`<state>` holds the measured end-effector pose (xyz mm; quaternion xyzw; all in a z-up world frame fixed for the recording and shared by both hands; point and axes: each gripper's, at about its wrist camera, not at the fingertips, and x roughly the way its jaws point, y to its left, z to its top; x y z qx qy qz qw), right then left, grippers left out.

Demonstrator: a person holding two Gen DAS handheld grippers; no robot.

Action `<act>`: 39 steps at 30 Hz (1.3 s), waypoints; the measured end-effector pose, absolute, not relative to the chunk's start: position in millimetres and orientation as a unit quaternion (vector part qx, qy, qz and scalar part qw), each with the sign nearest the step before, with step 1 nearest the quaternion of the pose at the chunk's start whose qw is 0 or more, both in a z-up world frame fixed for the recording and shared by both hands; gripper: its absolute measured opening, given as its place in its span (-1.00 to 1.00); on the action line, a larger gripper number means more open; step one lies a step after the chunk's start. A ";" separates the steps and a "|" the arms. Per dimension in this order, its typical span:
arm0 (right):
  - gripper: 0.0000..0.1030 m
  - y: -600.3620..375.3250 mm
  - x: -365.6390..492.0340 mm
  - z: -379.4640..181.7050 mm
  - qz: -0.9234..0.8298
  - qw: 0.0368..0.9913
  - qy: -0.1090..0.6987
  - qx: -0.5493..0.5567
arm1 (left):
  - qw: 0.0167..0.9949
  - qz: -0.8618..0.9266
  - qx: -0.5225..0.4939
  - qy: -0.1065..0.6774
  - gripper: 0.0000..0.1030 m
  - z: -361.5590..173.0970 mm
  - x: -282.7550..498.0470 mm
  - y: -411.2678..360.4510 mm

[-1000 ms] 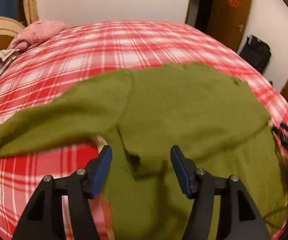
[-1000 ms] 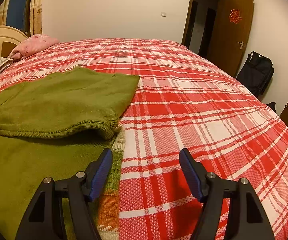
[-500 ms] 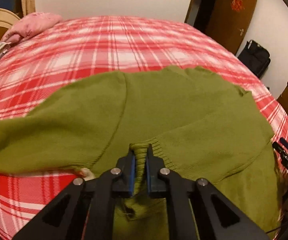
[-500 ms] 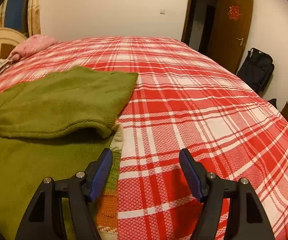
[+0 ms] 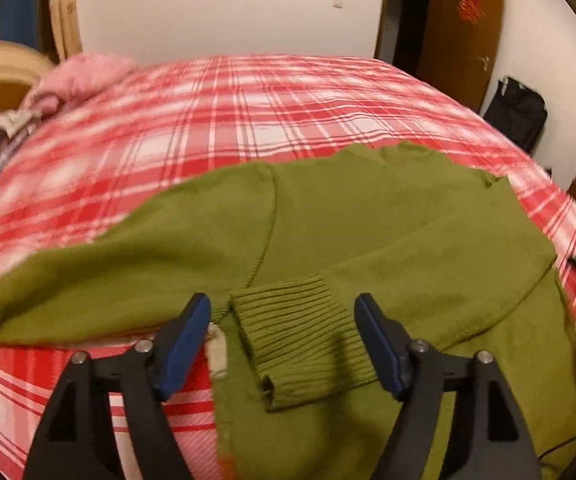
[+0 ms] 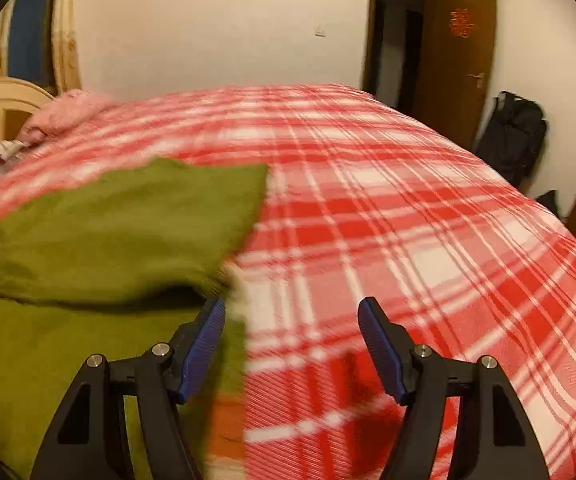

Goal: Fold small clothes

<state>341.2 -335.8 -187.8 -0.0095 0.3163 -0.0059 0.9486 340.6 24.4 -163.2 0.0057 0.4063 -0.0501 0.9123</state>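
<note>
While the olive-green knitted sweater [image 5: 367, 232] lies spread across the red-and-white plaid bedspread [image 5: 228, 120], its left sleeve stretches out flat toward the left edge of the bed in the left wrist view. At the far left of that view a pink pillow [image 5: 80, 76] rests by the cream wooden headboard [image 5: 4, 76]. Further right, the other sleeve is folded in over the body of the garment, and its ribbed cuff [image 5: 299, 336] lies loose on the green knit. The left gripper [image 5: 282, 340] hangs over this cuff with its blue-padded jaws opening; the cuff sits between them, but neither pad touches it. At the right edge of the room stand a brown wooden door [image 5: 463, 32] and a black bag [image 5: 519, 112].

In the right wrist view, which is blurred, the folded part of the sweater lies to the left, with a tip of the other gripper just showing at the frame's left edge. The right gripper [image 6: 291, 344] holds its jaws wide apart and grips nothing: its left pad hangs over the sweater's edge, its right pad over bare plaid.
</note>
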 end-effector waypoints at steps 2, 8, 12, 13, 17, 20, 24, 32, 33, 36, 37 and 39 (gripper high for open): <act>0.36 -319.2 354.2 -175.3 0.007 0.952 0.306 -0.027 | 0.909 -0.029 0.041 0.413 0.55 -168.1 344.2 20.7; 0.36 -293.0 405.8 -208.4 -0.008 0.922 0.377 -0.091 | 0.891 -0.004 0.051 0.451 0.56 -191.3 344.1 22.1; 0.51 -316.3 395.7 -213.1 -0.018 0.917 0.395 -0.058 | 0.899 -0.007 0.049 0.436 0.57 -189.9 326.3 24.4; 0.51 -320.5 387.6 -208.1 -0.021 0.918 0.392 -0.053 | 0.901 -0.009 0.042 0.432 0.57 -187.6 320.9 26.8; 0.51 -320.1 343.1 -192.1 0.004 0.923 0.382 -0.044 | 0.903 -0.013 0.019 0.428 0.58 -184.9 300.2 35.6; 0.51 -309.6 310.4 -191.1 0.041 0.922 0.384 -0.034 | 0.903 -0.021 0.008 0.429 0.58 -190.6 279.4 39.1; 0.51 -291.8 267.4 -217.2 0.057 0.903 0.422 -0.063 | 0.907 -0.027 0.004 0.421 0.60 -195.3 248.2 39.5; 0.51 -309.3 230.0 -215.4 0.011 0.905 0.420 -0.060 | 0.910 -0.047 -0.008 0.413 0.66 -191.3 208.5 43.5; 0.51 -304.7 229.3 -210.7 0.020 0.907 0.415 -0.064 | 0.910 -0.049 -0.011 0.411 0.78 -192.0 206.9 41.9; 0.51 -288.2 236.2 -200.0 0.048 0.911 0.406 -0.058 | 0.908 -0.041 -0.009 0.418 0.83 -201.5 203.0 34.7; 0.51 -281.7 240.5 -197.5 0.055 0.912 0.403 -0.055 | 0.911 -0.035 -0.005 0.410 0.83 -202.5 199.9 32.4; 0.51 -263.3 250.9 -191.5 0.076 0.915 0.392 -0.058 | 0.915 -0.032 -0.001 0.403 0.83 -203.5 196.0 27.3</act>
